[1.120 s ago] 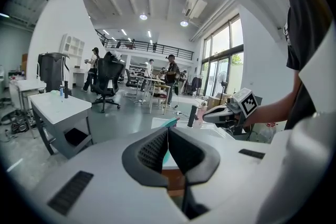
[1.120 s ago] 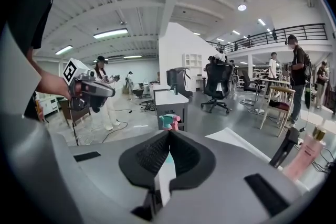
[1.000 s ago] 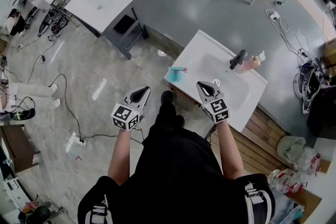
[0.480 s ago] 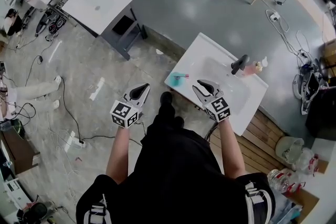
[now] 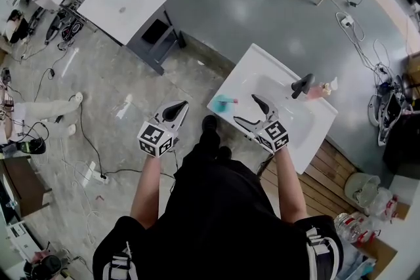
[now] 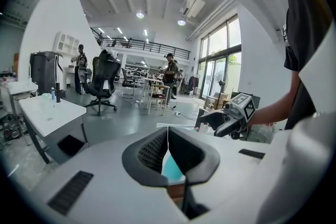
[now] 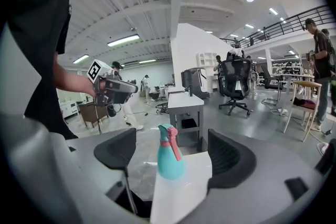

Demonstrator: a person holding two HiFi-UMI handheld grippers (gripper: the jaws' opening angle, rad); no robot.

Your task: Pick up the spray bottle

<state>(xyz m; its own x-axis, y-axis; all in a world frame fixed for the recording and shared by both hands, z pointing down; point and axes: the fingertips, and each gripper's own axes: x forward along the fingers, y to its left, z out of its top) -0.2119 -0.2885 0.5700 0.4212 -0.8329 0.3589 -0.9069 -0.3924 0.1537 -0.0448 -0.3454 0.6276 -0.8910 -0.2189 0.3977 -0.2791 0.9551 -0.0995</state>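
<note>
The spray bottle [image 7: 170, 157] stands upright at the corner of the white sink counter [image 7: 181, 194], close to the edges there, with bare floor [image 5: 131, 108] beyond. The right gripper [image 7: 172, 135] faces it from over the counter's near side. Its jaws have just been opening and now stand wide. The bottle is ahead of the gap, touching neither pad, with free room on each side. The left gripper [image 6: 168, 134] hangs over the floor beside that corner, its jaws pressed together on nothing. The basin [image 5: 282, 108] and dark tap [image 5: 302, 84] lie farther along, well apart from the bottle.
</note>
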